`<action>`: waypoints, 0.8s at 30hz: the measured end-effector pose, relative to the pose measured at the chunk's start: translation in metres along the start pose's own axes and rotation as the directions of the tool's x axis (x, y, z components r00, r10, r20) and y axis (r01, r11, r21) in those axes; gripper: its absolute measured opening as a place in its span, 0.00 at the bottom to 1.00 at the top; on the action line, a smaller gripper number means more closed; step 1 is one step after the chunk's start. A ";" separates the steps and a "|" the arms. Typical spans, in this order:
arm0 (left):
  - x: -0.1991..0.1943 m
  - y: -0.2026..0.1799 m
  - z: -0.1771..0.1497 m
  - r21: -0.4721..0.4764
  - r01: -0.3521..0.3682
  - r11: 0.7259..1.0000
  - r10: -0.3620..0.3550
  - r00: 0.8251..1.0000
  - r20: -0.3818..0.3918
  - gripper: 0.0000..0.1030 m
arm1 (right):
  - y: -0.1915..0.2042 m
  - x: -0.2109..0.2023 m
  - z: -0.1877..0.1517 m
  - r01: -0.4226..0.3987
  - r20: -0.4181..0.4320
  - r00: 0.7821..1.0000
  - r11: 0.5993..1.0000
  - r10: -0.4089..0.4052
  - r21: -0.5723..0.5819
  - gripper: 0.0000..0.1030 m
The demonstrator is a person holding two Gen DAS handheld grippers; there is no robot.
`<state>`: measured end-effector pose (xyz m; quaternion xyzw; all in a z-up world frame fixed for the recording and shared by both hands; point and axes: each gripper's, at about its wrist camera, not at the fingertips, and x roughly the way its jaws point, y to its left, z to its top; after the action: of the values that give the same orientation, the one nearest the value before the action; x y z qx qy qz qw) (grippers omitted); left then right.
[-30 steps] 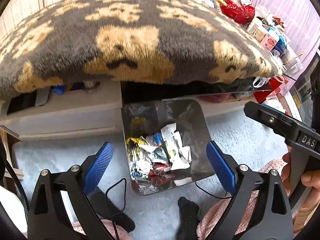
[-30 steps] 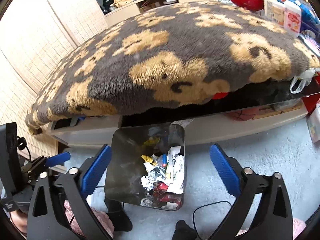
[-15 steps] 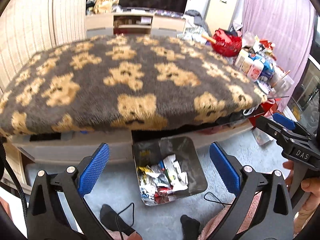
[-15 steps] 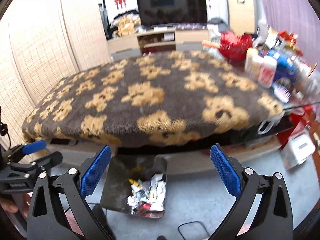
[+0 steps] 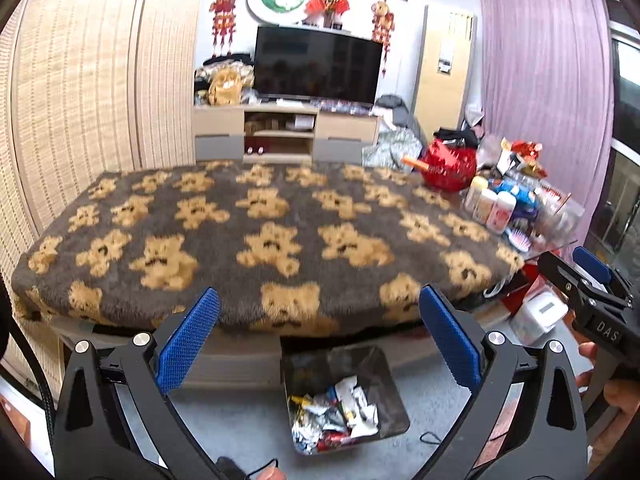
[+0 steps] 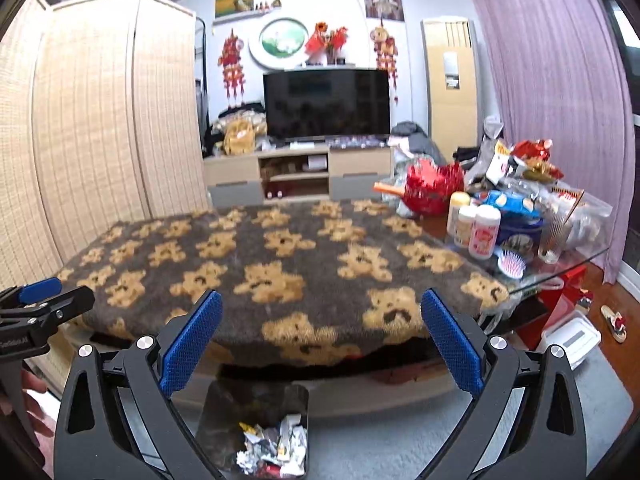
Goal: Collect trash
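A dark square trash bin (image 5: pixel 384 376) (image 6: pixel 220 420) stands on the grey carpet in front of the low table, holding crumpled wrappers (image 5: pixel 336 412) (image 6: pixel 272 448). My left gripper (image 5: pixel 318 340) is open and empty, raised above and behind the bin. In its own view my right gripper (image 6: pixel 320 340) is open too, with nothing between its blue pads (image 6: pixel 450 344). It also shows at the right edge of the left wrist view (image 5: pixel 592 292), held by a hand. The left gripper appears at the left edge of the right wrist view (image 6: pixel 36 304).
A low table carries a grey blanket with bear prints (image 5: pixel 272 240) (image 6: pixel 280 272). Bottles, a red bag and packets (image 5: pixel 500 196) (image 6: pixel 492 208) crowd its right end. A white box (image 6: pixel 572 340) and a slipper (image 6: pixel 614 322) lie on the floor at right. A TV stand (image 5: pixel 286 132) is behind.
Both grippers have risen and pulled back from the bin. The bin now sits small at the bottom of each view, and the whole table and room have come into sight.
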<state>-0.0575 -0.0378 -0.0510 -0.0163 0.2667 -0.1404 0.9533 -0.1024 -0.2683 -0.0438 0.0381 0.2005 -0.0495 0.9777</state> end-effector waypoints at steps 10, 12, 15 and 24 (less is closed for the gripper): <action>-0.009 -0.001 0.010 0.026 -0.064 0.998 0.063 0.997 0.048 0.92 | 0.008 -0.017 0.010 0.032 0.077 0.997 0.999 -0.030 -0.033 0.97; -0.010 -0.001 0.011 0.028 -0.064 0.998 0.062 0.997 0.055 0.92 | 0.009 -0.019 0.012 0.032 0.086 0.996 0.999 -0.029 -0.029 0.97; -0.011 -0.001 0.012 0.034 -0.061 0.998 0.059 0.997 0.059 0.92 | 0.011 -0.020 0.013 0.032 0.094 0.995 0.999 -0.029 -0.033 0.97; -0.009 -0.005 0.012 0.041 -0.053 0.998 0.051 0.997 0.056 0.92 | 0.012 -0.018 0.014 0.039 0.091 0.995 0.999 -0.037 -0.029 0.97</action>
<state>-0.0599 -0.0401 -0.0356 0.0070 0.2376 -0.1209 0.9638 -0.1118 -0.2561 -0.0237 0.0168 0.1577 -0.0666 0.9851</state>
